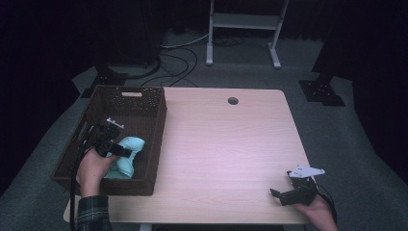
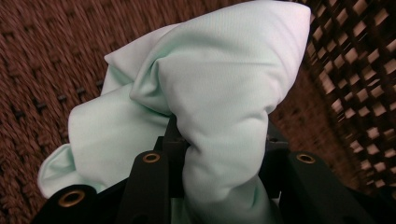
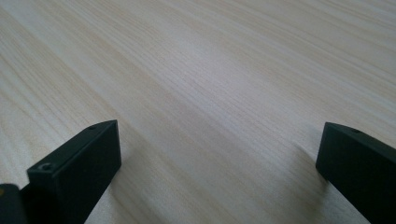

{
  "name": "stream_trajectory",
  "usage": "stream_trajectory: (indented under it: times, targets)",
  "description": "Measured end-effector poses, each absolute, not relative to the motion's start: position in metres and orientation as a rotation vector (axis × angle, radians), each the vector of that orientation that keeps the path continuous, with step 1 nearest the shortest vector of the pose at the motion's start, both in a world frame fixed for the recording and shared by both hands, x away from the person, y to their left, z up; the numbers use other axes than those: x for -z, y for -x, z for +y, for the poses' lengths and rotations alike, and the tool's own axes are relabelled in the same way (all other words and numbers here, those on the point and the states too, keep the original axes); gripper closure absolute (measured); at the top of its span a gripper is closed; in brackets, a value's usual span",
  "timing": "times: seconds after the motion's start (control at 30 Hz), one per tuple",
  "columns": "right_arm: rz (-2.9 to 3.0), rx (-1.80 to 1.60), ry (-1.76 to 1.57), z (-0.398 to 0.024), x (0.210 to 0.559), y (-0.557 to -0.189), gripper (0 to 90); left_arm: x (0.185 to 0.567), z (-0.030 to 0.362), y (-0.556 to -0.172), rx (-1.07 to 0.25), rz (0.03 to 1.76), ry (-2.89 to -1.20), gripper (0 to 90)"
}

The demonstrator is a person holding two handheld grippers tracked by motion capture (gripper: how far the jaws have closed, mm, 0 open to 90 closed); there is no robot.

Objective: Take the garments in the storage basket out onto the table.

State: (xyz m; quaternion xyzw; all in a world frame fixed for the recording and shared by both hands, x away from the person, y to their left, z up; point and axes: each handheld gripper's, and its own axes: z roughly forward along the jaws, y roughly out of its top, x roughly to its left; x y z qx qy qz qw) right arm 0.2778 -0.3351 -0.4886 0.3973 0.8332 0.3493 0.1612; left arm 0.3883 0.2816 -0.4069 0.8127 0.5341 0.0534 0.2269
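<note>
We have the left gripper (image 1: 126, 152) down in the brown wicker basket (image 1: 153, 139), its fingers pinched on a bunched fold of the mint-green cloth (image 2: 219, 93), likely to lift it out. Our right gripper (image 3: 219, 154) rests on the wooden surface (image 1: 226, 154), fingers wide apart and empty, clear of the work.

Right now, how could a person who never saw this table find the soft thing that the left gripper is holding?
Look at the dark brown woven basket on the left end of the pale wooden table. Inside it, near its front right corner, lies a crumpled mint-green cloth, bunched between the jaws of the left gripper. It is the one pale, soft item in the basket.
</note>
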Motion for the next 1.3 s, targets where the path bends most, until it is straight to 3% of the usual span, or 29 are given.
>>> stream_trajectory:
  times: [0.93, 1.3]
  targets:
    - [2.378, -0.997, -1.136, -0.334, 0.488, -0.278, 0.0, 0.357, 0.319, -0.348, -0.353, 1.208, -1.632, 64.9]
    - [2.378, -0.997, -1.136, -0.334, 0.488, -0.278, 0.0, 0.349, 0.320, -0.341, -0.302, 1.072, -1.498, 64.9]
